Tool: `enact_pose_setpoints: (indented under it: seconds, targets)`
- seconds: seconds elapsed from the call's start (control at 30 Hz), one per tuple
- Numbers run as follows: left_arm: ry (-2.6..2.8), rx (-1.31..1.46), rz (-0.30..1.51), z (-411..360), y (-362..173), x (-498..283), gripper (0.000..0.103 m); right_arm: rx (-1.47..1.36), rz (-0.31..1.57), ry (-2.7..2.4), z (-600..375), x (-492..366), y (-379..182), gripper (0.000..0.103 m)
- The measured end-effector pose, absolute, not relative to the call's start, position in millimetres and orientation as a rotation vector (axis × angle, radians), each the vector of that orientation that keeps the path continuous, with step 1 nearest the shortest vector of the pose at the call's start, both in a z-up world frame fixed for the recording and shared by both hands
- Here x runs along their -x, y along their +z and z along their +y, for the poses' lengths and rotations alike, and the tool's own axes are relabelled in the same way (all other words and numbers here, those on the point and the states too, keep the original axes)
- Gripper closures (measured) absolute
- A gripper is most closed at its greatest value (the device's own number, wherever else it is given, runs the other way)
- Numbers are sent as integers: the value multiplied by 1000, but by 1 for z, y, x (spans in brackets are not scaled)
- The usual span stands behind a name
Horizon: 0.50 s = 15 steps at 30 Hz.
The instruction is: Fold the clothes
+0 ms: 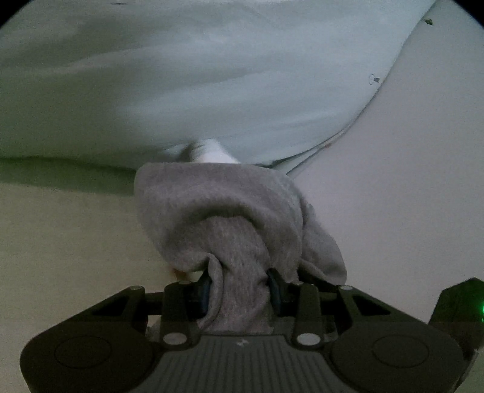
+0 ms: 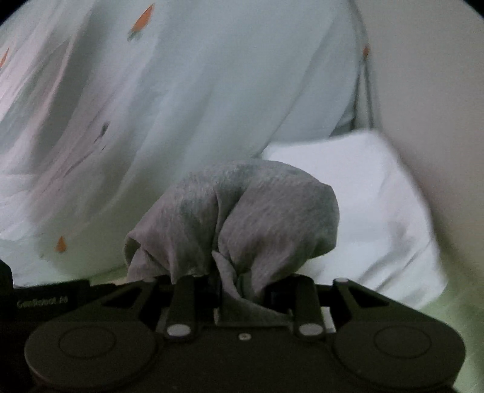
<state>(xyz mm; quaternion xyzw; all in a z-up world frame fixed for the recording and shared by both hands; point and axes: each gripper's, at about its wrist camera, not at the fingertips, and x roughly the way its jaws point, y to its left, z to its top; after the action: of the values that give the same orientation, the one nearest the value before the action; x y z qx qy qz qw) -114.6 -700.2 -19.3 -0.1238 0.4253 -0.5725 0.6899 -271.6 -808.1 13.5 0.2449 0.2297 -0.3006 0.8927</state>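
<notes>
A grey knit garment [image 1: 224, 211] bunches over my left gripper [image 1: 240, 285], whose blue-padded fingers are shut on a fold of it. In the right wrist view the same grey garment [image 2: 242, 217] is gathered in a lump over my right gripper [image 2: 239, 287], which is shut on it; the fingertips are buried in the cloth. A folded white cloth [image 2: 357, 205] lies just behind and right of the grey lump. A sliver of the white cloth [image 1: 211, 154] peeks out above the grey fabric in the left wrist view.
A pale bluish sheet [image 1: 196, 75] spreads across the back, printed with small orange carrots [image 2: 142, 21] in the right wrist view. A light tabletop [image 1: 60, 241] lies below left, and a plain pale surface [image 1: 408, 181] at right.
</notes>
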Motion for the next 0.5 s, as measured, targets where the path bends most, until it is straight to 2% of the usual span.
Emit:
enact_pose_setpoints:
  seconds: [0.3, 0.37, 0.43, 0.5]
  targets:
    - [-1301, 237, 855, -820, -1, 117, 62, -308, 443, -694, -913, 262, 21, 74]
    - [-1206, 183, 834, -835, -7, 109, 52, -263, 436, -709, -936, 259, 22, 65]
    - [-1132, 138, 836, -839, -16, 104, 45, -220, 431, -726, -958, 257, 22, 37]
    - [-1064, 96, 846, -838, -27, 99, 44, -199, 466, -766, -969, 247, 8, 30]
